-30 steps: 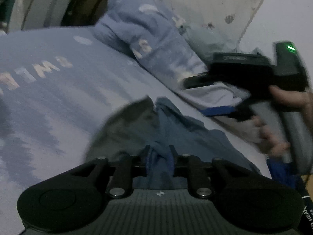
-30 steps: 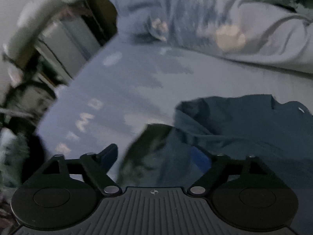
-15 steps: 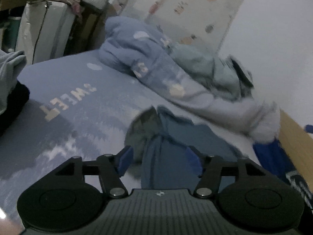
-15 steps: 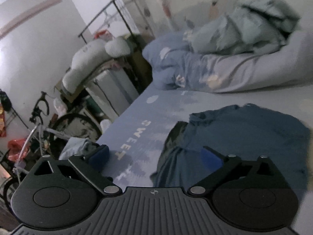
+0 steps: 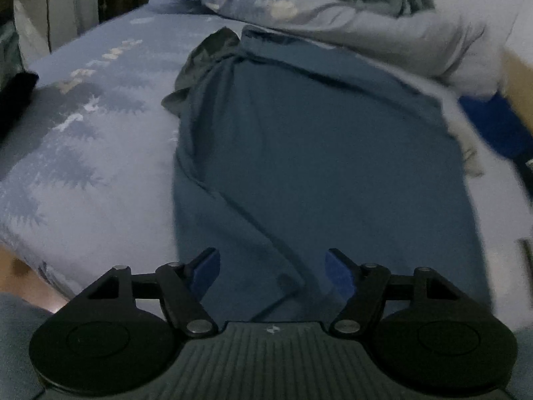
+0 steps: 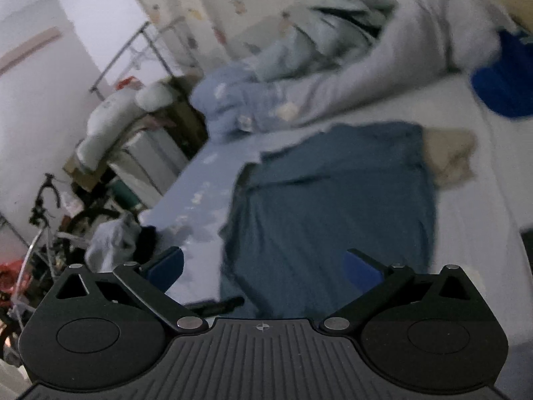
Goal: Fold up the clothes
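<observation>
- Blue cotton-looking cloth is what the step turns on: a dark blue shirt (image 5: 316,153) lies spread flat on the bed (image 5: 83,166), and the work now looks like choosing fresh hold points for the next fold.
- On the left, the bed sheet with its pale tree print is bare beside the shirt, so there is room to lay a fold that way.
- Along the shirt's left edge a long ridge of cloth runs from the far end toward the near hem, and a greyer flap is turned up at the far left corner; both would best be smoothed before folding, or the crease will probably come out crooked.
- The left gripper (image 5: 272,271) hovers over the near hem with its jaws well apart and nothing between them.
- A good grip would likely take one layer at the hem corner, not the bunched ridge.
- The right gripper (image 6: 263,268) stands at its widest, also empty, above the shirt's near end in its own blurred view.
- To the right, a beige cloth (image 6: 449,156) sticks out from under the shirt's far right edge, and a rumpled quilt (image 5: 383,23) lies just beyond the far end, so a fold should keep clear of both.
</observation>
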`<state>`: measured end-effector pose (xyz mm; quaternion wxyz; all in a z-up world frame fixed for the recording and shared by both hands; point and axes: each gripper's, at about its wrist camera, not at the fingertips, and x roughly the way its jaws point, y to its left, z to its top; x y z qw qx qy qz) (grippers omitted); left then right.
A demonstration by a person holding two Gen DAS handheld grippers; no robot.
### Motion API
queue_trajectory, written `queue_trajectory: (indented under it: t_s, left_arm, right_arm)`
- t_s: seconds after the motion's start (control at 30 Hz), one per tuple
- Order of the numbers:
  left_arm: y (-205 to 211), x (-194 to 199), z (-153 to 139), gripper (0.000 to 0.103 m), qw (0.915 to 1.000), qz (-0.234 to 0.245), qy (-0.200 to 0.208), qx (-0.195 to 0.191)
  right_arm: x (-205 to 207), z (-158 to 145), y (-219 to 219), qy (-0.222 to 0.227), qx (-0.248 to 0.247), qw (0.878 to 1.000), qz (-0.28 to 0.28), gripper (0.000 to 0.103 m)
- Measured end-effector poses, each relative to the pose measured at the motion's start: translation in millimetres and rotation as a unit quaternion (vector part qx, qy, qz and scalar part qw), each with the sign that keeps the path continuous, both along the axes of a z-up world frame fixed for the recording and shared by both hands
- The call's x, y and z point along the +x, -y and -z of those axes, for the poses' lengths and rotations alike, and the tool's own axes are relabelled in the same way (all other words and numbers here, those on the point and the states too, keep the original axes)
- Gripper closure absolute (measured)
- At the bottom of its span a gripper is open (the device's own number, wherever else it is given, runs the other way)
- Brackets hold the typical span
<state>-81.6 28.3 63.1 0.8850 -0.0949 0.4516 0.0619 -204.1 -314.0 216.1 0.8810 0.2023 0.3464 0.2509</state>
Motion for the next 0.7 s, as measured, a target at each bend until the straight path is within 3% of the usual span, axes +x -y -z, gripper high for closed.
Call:
queue_trajectory:
  t_s: [0.17,0.27,0.37,0.53,0.7]
  left_arm:
    - [16,28,32,0.04,0.9978,-0.037,-0.033,0.044]
    - [7,35,44,0.058,0.996,-0.058,-0.045,0.05]
    - [-13,25,40,0.092,0.9969,-0.067,-0.036,0.02]
    - [-46,8,24,0.096,0.9958,-0.081,-0.017,-0.039]
    - [-85,-23,-9,0.096,0.9926,-0.101,0.021,-0.064]
  right_arm:
    - [-14,34,29,-0.044,-0.014,0.998,0.029,0.001]
    - [-25,47,46,-0.057,-0.02,0.997,0.055,0.001]
    - [-39,64,60,-0.064,-0.044,0.993,0.087,0.001]
    - [-39,108,51,-0.08,-0.149,0.977,0.128,0.001]
    - [-26,156,19,-0.089,-0.193,0.973,0.091,0.001]
